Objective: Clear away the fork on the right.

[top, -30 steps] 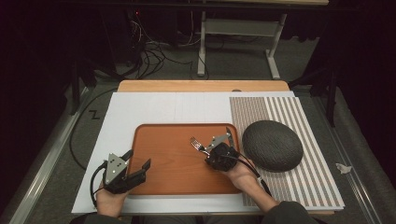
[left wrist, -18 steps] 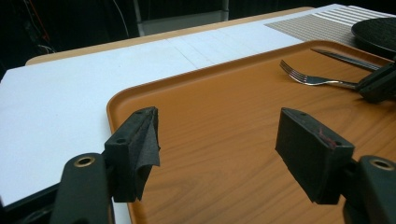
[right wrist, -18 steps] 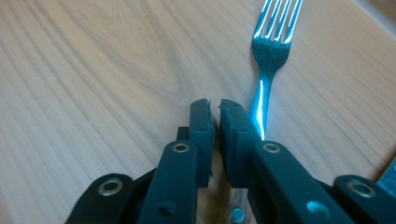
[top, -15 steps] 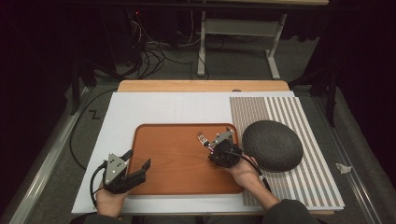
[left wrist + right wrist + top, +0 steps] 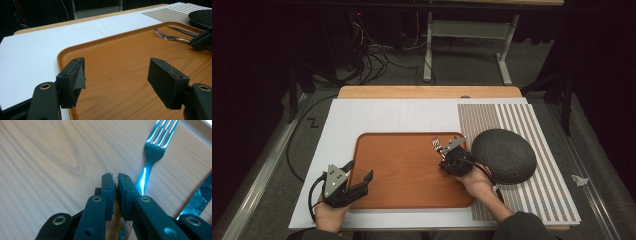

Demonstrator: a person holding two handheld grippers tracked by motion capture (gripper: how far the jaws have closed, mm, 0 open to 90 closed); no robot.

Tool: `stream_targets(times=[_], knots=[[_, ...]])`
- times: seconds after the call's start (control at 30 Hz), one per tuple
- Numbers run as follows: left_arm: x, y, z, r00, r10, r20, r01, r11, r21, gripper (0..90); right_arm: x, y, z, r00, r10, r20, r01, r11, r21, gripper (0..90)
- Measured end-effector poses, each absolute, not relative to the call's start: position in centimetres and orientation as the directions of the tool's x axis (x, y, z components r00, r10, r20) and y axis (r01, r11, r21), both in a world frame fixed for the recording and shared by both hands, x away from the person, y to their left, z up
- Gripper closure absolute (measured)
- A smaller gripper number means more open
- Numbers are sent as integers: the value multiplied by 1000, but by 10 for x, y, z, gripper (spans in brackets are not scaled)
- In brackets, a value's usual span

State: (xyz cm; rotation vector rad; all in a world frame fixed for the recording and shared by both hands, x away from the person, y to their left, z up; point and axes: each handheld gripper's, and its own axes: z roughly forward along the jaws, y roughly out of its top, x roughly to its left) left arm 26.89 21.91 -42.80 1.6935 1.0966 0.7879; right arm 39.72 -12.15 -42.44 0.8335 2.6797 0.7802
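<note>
Black jaws of the left gripper (image 5: 361, 169) stood released and wide apart over the near left corner of the tray (image 5: 407, 170), holding nothing, in the same spot as a second before. In the left gripper view the gap between them (image 5: 116, 77) showed bare orange-brown wood grain. That tray lay on a white mat (image 5: 377, 117) that covered most of the worktop (image 5: 427, 92). Farther right, the right gripper (image 5: 444, 155) had drifted toward the tray's far right corner. The fork (image 5: 436, 145) had gone with it, its tines now nearer the far rim than a second earlier. In the right gripper view the jaws (image 5: 114, 178) were clenched almost together with nothing visible between their tips. The fork (image 5: 156, 147) ran out from under the right-hand jaw, so whether the handle was pinched lower down or only dragged along could not be told. Since the fork moved with the hand, it was probably being set into place beside the knife (image 5: 200, 195). The knife lay just to its right on the tray, also visible beyond the fork in the left gripper view (image 5: 182, 30). That would put the placing step near its end, with release the likely next call. Right of the tray, a dark rounded mat (image 5: 503, 156) rested on the striped cloth (image 5: 532, 125), untouched.
</note>
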Motion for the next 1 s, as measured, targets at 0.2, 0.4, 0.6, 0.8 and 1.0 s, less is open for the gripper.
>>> stream_targets(times=[0.2, 0.4, 0.6, 0.8, 1.0], knots=[[269, 219, -428, 394, 919, 23, 316, -159, 935, 300, 400, -125, -425, -804, 593, -50, 471, 686, 555, 851], [269, 219, -428, 394, 919, 23, 316, -158, 936, 300, 404, -130, -425, -791, 611, -46, 487, 672, 558, 852], [269, 219, -428, 394, 919, 24, 316, -159, 935, 300, 407, -135, -424, -778, 627, -43, 502, 661, 557, 851], [269, 219, -428, 393, 919, 23, 316, -159, 935, 300, 409, -139, -425, -769, 638, -39, 510, 650, 563, 851], [269, 219, -428, 393, 919, 23, 316, -159, 935, 300, 411, -140, -425, -762, 647, -40, 517, 643, 565, 851]])
